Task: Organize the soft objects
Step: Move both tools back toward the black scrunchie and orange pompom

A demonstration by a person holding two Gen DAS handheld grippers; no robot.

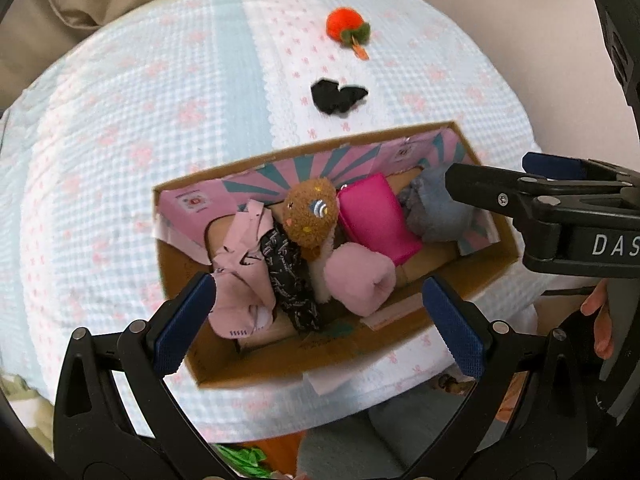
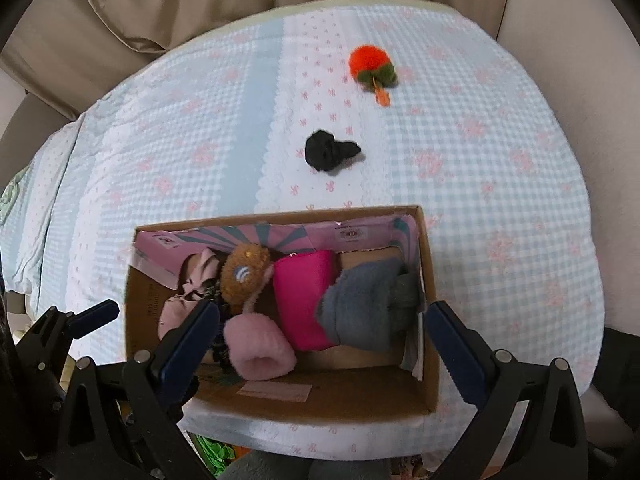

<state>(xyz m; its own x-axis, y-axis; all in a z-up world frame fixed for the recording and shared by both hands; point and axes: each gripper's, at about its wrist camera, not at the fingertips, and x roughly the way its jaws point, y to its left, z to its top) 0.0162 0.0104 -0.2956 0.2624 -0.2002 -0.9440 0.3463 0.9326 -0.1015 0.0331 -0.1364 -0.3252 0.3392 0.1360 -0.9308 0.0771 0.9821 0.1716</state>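
Two claws are held spread and empty above one cardboard box [image 2: 428, 276]: the left claw [image 1: 320, 324] over the box's left half, the right claw [image 2: 324, 348] over its near edge. In the left wrist view the right claw is also seen from the side, at the box's right end, its blue pads apart.

Six soft things are counted inside the box. From left to right they are laid as follows: one pale pink garment [image 1: 240, 280], one black patterned cloth [image 1: 288, 276] against it, one brown plush toy [image 1: 310, 212] with a striped patch, one rolled pink fuzzy sock [image 2: 260, 350] in front of the toy, one magenta pouch [image 2: 304, 292] lying flat, and one grey-blue fuzzy bundle [image 2: 360, 304] at the right end, resting partly on the pouch. A pink and teal printed lining [image 1: 280, 172] is seen on the box's far wall.

Two soft things are left outside, on the checked blue and white cover [image 2: 160, 128] beyond the box: one black crumpled cloth [image 2: 330, 154], near the far wall, and one orange pompom [image 2: 370, 62] with a green tuft, farther off. Beige cushions [image 2: 160, 8] are seen behind.
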